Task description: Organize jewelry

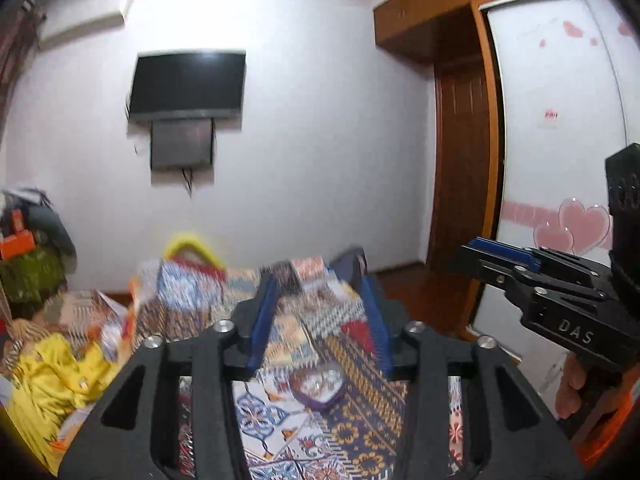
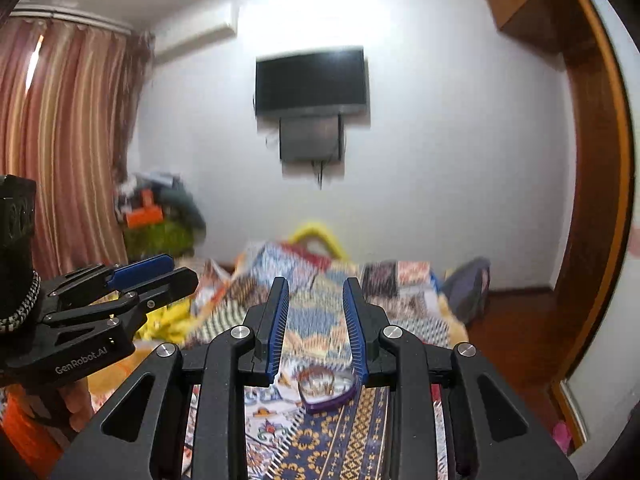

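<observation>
A purple heart-shaped jewelry box lies on the patterned bedspread, with shiny pieces inside that are too blurred to name. It also shows in the right wrist view. My left gripper is open and empty, held above the bed with the box below and between its fingers; it also shows in the right wrist view. My right gripper is open and empty, above the box; it also shows in the left wrist view, to the right of the left gripper.
A yellow cloth lies on the bed's left side. A yellow-handled bag and a dark bag sit at the far end of the bed. A wall TV, striped curtain and wardrobe surround it.
</observation>
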The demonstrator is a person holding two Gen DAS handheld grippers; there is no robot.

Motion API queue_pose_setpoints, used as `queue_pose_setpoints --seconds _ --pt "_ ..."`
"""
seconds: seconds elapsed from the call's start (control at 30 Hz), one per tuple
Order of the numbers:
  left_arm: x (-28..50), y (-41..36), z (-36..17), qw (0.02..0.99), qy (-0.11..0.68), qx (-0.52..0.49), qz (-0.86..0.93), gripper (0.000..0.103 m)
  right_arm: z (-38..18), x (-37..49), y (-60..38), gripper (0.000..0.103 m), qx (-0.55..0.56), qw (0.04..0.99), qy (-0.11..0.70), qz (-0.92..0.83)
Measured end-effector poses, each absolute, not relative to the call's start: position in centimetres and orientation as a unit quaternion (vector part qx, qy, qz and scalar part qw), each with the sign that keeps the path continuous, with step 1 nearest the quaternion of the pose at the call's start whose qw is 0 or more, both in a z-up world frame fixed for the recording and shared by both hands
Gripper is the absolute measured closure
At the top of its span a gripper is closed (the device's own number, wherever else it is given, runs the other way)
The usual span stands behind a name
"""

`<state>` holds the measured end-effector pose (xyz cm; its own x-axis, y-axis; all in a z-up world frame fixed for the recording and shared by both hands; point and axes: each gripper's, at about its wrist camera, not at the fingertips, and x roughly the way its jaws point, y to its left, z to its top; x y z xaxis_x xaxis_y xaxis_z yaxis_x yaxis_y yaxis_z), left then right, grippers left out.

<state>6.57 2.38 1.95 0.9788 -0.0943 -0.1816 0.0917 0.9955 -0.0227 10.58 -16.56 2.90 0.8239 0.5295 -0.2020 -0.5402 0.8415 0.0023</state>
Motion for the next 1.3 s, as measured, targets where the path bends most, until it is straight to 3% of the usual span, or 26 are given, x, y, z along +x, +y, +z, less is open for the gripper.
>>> queue_pose_setpoints --seconds 0.13,0.3,0.47,1.3 --pt "4.2 2.1 2.9 0.998 0.059 -0.013 -0.034 0.039 3.5 8.4 -16.6 0.054 -0.029 0.964 0.062 0.255" --pt "3.1 2.3 2.7 0.999 0.043 -0.022 -0.007 0.009 3.4 7.5 -16.4 0.027 -0.026 0.971 0.039 0.234" --pt "2.4 2.5 2.5 0.999 0.042 -0.032 0.006 0.004 3.4 7.1 -16.5 0.007 -0.015 0.974 0.033 0.224" --pt "1.9 1.7 1.8 0.998 0.056 -0.023 0.013 0.002 2.6 6.2 -18.0 0.004 -0.015 0.975 0.059 0.214"
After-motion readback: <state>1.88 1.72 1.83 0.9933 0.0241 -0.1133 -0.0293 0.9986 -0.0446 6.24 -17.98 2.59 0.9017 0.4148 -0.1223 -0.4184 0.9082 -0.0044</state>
